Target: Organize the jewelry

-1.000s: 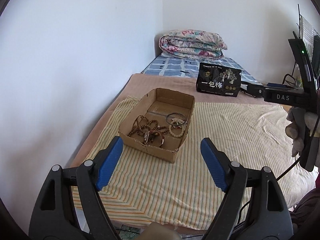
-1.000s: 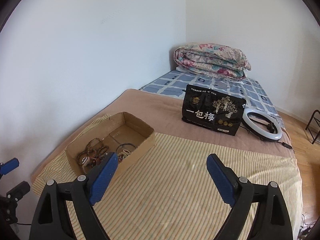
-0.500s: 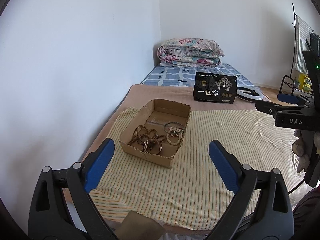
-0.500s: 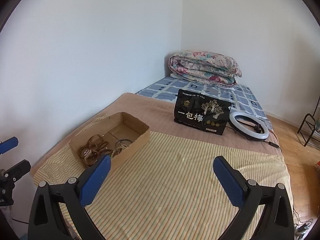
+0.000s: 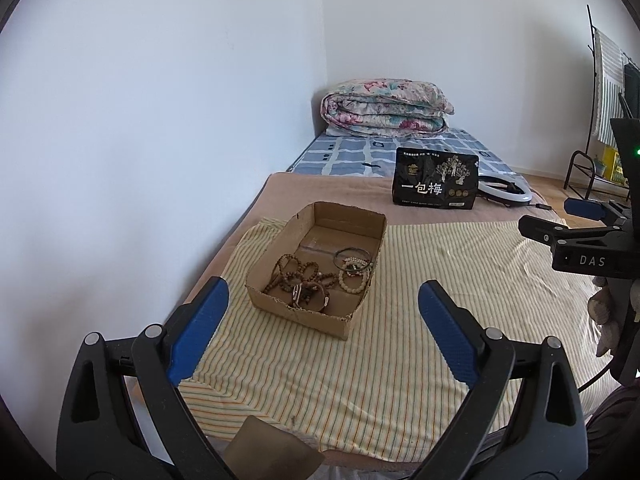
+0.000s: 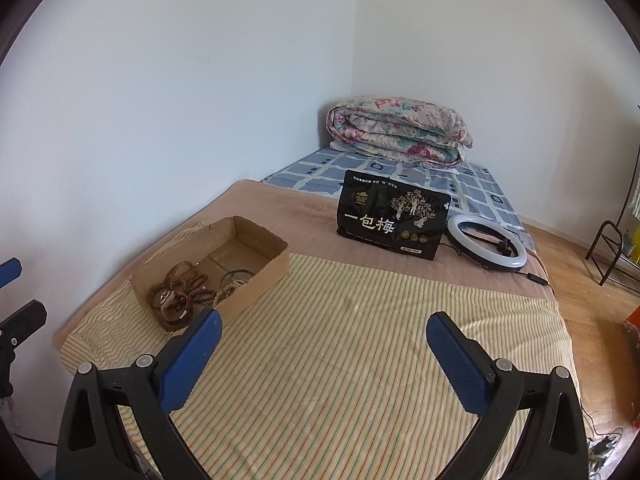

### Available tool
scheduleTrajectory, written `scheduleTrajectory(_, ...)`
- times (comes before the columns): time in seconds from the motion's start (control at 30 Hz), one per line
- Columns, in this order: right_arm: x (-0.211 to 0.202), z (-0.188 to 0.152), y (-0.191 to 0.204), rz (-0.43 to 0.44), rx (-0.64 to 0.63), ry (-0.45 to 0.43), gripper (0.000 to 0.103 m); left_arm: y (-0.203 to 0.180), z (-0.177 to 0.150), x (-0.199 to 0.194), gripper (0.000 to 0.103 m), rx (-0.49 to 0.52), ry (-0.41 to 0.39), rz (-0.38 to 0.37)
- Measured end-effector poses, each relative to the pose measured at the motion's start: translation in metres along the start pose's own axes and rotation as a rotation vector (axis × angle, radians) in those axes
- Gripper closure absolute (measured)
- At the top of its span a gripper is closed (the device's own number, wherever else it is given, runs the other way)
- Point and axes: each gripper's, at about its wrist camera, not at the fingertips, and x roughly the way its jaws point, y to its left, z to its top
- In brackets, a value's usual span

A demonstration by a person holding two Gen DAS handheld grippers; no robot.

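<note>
A shallow cardboard box (image 5: 280, 248) sits on a striped cloth (image 5: 400, 340) on the bed. It holds a tangle of brown bead strings (image 5: 298, 278), a pale bead bracelet (image 5: 354, 280) and dark bangles (image 5: 352, 256). The box (image 6: 260, 276) also shows in the right wrist view, with the beads (image 6: 180, 288) inside. My left gripper (image 5: 323, 310) is open and empty, held above the cloth just in front of the box. My right gripper (image 6: 323, 342) is open and empty, right of the box over the cloth; it also shows in the left wrist view at the right edge (image 5: 580, 236).
A black snack bag (image 6: 392, 216) stands behind the cloth, with a ring light (image 6: 486, 248) and its cable to its right. A folded floral quilt (image 6: 400, 132) lies at the bed's head. White walls close off the left and back. A metal rack (image 6: 612, 252) stands on the wooden floor.
Both grippers have drawn back and risen, so the box looks smaller and farther. Both stay open and empty. The box and jewelry have not moved.
</note>
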Motion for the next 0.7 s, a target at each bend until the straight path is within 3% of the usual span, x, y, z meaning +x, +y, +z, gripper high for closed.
scheduleTrajectory(0.7, 0.0009, -0.0020, -0.0027, -0.003, -0.002, -0.001, 0.000, -0.0016, -0.0009, 0.0013, 0.005, 0.001, 0.003, 0.001)
